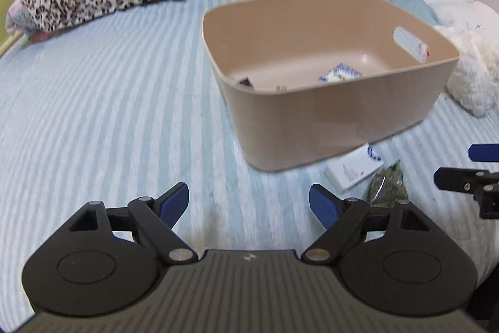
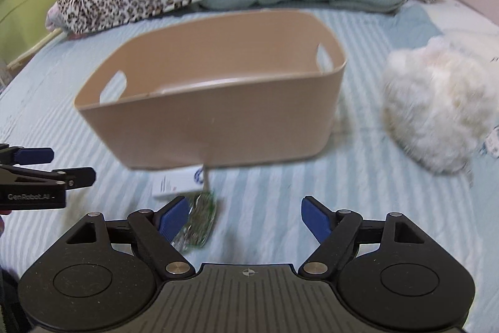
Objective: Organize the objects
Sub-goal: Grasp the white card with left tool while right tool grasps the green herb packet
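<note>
The left gripper [image 1: 249,202] is spread wide over bare striped bedding [image 1: 109,114], holding nothing. The beige bin [image 1: 327,127] fills the upper right of its frame, a few small items on its floor. Just below the bin's near wall, at lower right, lie a white box [image 1: 354,169] and a green packet [image 1: 388,186], touching each other.

The right gripper [image 2: 241,209] is also wide and empty. The green packet [image 2: 199,219] lies at its left fingertip, lower centre-left, the white box [image 2: 177,181] just above it. A fluffy white toy [image 2: 436,111] sits at right.
</note>
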`<state>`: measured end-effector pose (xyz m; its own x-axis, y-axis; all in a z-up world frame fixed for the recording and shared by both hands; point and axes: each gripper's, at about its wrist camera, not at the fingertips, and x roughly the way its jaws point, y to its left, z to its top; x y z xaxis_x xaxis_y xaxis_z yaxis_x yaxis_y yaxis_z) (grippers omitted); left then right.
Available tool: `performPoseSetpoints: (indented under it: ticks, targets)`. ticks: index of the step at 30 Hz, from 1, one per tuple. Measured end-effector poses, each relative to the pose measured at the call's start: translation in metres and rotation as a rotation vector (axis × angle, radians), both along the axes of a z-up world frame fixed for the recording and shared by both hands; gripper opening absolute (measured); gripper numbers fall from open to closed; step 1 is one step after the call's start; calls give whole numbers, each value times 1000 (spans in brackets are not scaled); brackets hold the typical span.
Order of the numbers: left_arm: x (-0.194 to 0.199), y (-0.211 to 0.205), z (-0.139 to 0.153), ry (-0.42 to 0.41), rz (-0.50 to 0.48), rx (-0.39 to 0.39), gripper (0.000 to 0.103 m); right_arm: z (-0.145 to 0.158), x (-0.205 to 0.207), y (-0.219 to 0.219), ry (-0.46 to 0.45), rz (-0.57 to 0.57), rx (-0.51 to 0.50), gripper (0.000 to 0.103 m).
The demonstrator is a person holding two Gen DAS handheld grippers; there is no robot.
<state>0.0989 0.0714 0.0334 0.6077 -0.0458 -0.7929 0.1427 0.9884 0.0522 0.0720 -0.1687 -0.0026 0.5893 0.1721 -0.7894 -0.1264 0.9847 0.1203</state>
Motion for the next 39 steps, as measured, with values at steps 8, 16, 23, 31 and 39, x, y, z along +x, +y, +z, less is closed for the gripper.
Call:
performPoseSetpoints:
  ticks: [8, 16, 23, 31, 39]
  targets:
    - [8, 12, -22, 25, 60, -37, 85, -23, 0, 30, 58, 60, 12, 88]
    - [17, 12, -28, 44, 73, -70, 85, -39, 8, 43, 81, 96, -11, 90]
    - [19, 8, -36, 58, 56, -89, 85, -51, 21, 38, 108, 62, -45, 90]
    - [17, -12, -45, 78, 20, -104, 85, -43, 28, 11, 107, 36, -105, 87]
    - [21, -47, -47, 82, -15, -115, 88, -46, 26, -16, 119, 5, -100, 87]
